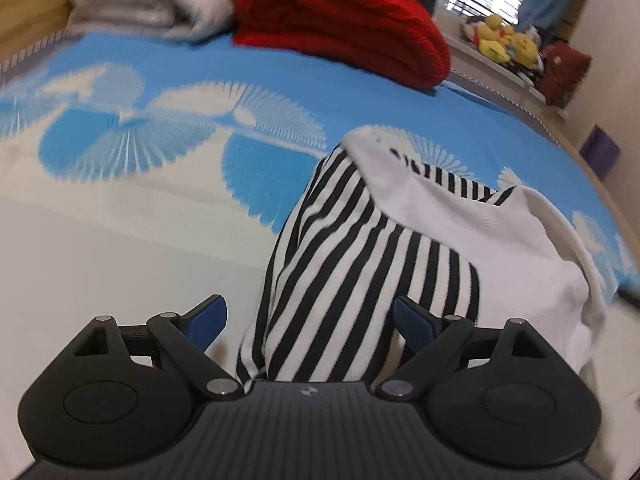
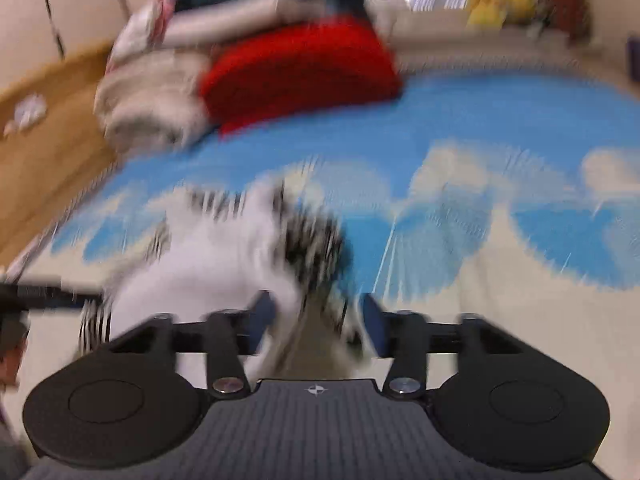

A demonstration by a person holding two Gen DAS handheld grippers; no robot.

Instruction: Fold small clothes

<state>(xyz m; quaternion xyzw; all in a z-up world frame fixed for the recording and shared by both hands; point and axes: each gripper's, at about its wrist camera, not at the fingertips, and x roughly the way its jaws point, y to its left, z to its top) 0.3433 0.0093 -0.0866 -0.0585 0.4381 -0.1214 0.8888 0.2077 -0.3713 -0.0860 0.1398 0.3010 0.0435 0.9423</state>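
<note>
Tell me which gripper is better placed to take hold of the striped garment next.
Probably left. The left gripper stands open with the striped garment bunched squarely between its fingers. The right gripper is open too, but its blurred view shows only the garment's edge.

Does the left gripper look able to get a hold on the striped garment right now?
Probably yes. The left gripper is open, and the striped garment already lies between its blue fingers with nothing in the way.

right wrist view smeared by blur; striped garment (image 2: 240, 264) indistinct.
</note>
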